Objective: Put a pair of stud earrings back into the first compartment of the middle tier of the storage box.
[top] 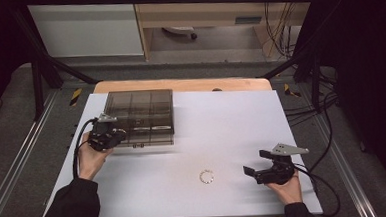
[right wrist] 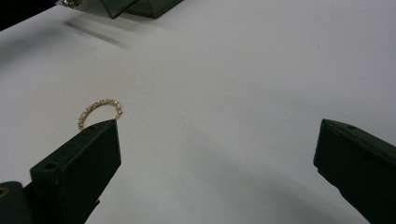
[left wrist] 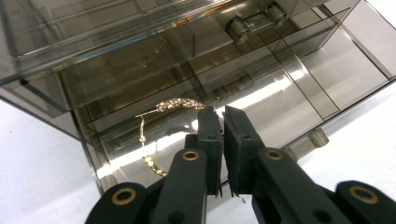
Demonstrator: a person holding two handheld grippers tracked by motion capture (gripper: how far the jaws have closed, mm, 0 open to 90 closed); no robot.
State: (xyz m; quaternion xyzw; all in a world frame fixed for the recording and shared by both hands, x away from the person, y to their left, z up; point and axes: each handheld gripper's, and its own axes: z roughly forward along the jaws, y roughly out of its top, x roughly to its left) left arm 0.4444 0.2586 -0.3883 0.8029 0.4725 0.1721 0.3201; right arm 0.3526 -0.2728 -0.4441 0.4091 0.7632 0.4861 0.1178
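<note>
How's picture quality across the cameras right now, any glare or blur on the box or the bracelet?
High view: dim, and the smoked box looks smeared along its front edge; the bracelet is small and soft. Left gripper view: bright glare streaks across the box panels, with a gold chain inside still readable. Right gripper view: even light, bracelet fairly sharp, the near jaws blurred.

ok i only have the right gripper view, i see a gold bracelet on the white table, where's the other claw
Observer: The left claw is at the front edge of the smoked clear box, far left of the bracelet.
Operator: open or shut
Observer: Shut; its jaws are almost together with nothing between them.
Operator: anything in that box
Observer: Yes, a gold chain lies in a compartment just beyond those jaws.
</note>
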